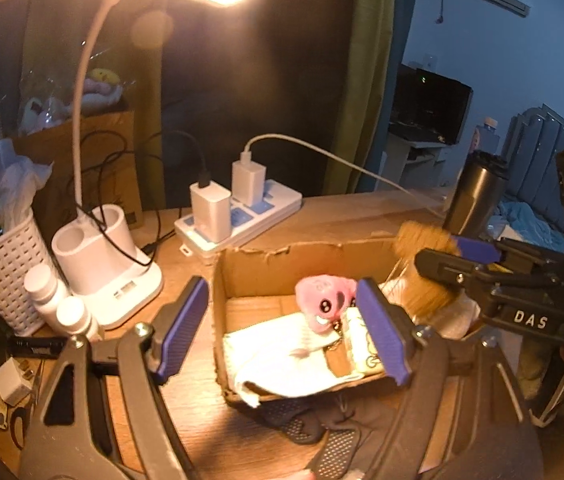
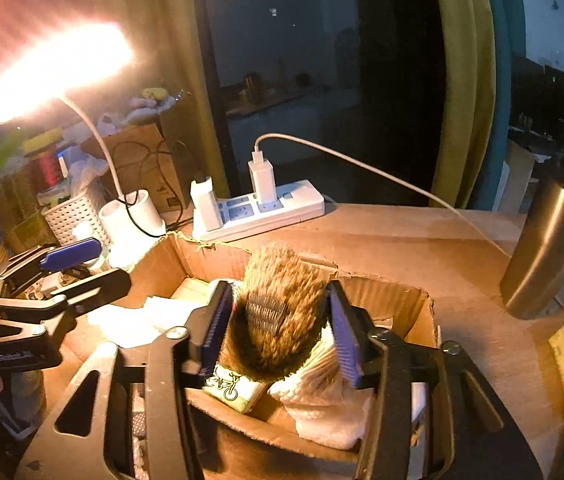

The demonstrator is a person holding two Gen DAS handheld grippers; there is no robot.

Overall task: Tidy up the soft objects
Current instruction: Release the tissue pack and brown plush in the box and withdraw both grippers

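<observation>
An open cardboard box (image 1: 282, 256) sits on the wooden desk; it also shows in the right wrist view (image 2: 186, 256). Inside lie a white cloth (image 1: 282, 352), a pink plush toy (image 1: 321, 304) and a small pack with a bicycle print (image 2: 234, 390). My left gripper (image 1: 282, 332) is open and empty, its jaws straddling the box's left wall. My right gripper (image 2: 278, 332) is shut on a brown furry plush (image 2: 278, 312) and holds it over the box, above a white fluffy item (image 2: 321, 400). The right gripper also shows in the left wrist view (image 1: 465, 256).
A white power strip (image 1: 242, 216) with chargers and a cable lies behind the box. A desk lamp base (image 1: 106, 264), white basket (image 1: 6, 264) and small bottles (image 1: 62, 304) stand at left. A steel tumbler (image 2: 545, 248) stands at right. Dark gloves (image 1: 313, 428) lie before the box.
</observation>
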